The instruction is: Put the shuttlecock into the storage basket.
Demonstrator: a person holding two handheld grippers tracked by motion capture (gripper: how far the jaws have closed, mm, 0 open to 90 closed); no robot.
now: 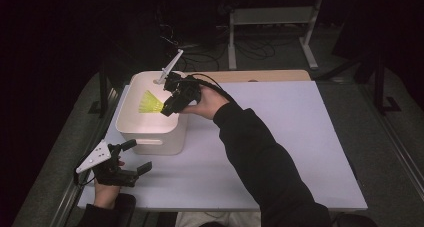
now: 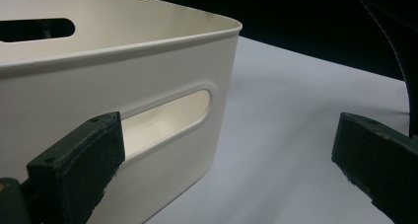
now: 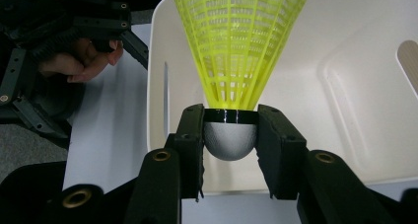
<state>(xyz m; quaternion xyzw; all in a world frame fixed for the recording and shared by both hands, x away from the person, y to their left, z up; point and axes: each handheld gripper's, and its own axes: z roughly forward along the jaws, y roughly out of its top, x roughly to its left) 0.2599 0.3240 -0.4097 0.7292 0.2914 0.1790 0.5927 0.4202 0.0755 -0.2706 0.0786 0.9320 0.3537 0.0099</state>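
A yellow-skirted shuttlecock (image 3: 236, 46) with a grey rounded cork is clamped by its cork between the jaws of my right gripper (image 3: 230, 130), which is shut on it. In the high view the right gripper (image 1: 167, 108) holds the shuttlecock (image 1: 149, 103) over the open top of a cream plastic bin (image 1: 150, 137), skirt pointing left. My left gripper (image 1: 134, 157) rests near the table's front left corner, just in front of the bin, jaws wide apart and empty. In the left gripper view its pads (image 2: 79, 169) frame the bin's handle slot (image 2: 167, 118).
The bin (image 3: 345, 86) stands at the left of a white tabletop (image 1: 280, 137). A wooden strip (image 1: 260, 76) lies along the table's far edge. Beyond it are a metal stand (image 1: 272, 17) and cables on the dark floor.
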